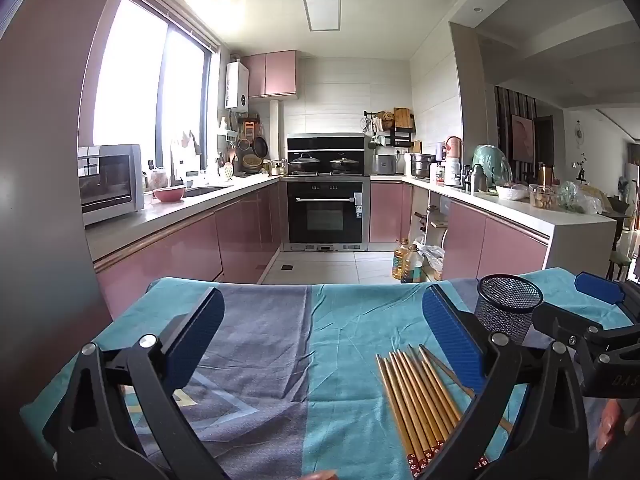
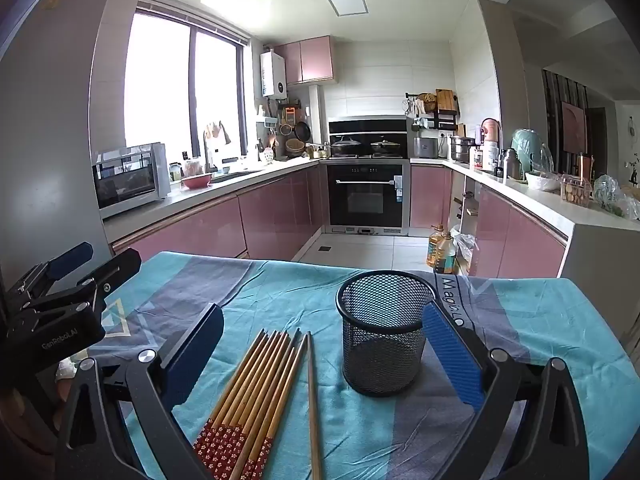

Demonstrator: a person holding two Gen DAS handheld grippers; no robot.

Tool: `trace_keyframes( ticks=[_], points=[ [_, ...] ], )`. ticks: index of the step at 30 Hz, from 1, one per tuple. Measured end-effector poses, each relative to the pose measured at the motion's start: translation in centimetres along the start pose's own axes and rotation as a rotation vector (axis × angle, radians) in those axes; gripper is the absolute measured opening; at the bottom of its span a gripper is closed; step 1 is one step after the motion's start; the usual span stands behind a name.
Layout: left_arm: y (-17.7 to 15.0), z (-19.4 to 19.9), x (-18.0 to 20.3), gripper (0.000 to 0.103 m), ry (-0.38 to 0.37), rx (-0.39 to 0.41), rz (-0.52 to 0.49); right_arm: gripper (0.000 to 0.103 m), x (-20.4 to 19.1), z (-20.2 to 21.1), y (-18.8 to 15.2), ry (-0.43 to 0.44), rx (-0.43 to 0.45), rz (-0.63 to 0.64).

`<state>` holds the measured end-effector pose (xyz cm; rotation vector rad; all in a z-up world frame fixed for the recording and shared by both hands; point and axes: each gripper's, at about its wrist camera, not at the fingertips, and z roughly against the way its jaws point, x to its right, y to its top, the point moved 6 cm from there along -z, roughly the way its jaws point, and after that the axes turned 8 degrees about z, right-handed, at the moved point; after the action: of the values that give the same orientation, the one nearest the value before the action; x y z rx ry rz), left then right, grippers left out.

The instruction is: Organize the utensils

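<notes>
With both the left gripper [image 1: 320, 344] and the right gripper [image 2: 324, 360] spread wide and empty above the cloth [image 2: 360, 432], nothing yet lifted. Chopsticks [image 2: 256, 392] fanned flat at lower centre of the right view, red patterned ends toward the bottom edge, one plain stick lying just apart on their right; mesh cup [image 2: 382, 332] upright right of centre, just beside them and near the right pad. Probably best to pinch a few sticks across mid-length, squared up first so none slips, then tip the points down over the cup's rim, steadying the light cup with the other gripper.
</notes>
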<state>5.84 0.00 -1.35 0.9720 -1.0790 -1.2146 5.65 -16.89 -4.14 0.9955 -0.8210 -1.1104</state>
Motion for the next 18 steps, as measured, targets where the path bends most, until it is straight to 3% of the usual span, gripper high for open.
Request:
trace_keyframes(
  ticks=[18],
  points=[
    [0.05, -0.25, -0.13, 0.098, -0.012, -0.015, 0.006, 0.096, -0.07, -0.06, 0.11, -0.006, 0.008, 0.003]
  ],
)
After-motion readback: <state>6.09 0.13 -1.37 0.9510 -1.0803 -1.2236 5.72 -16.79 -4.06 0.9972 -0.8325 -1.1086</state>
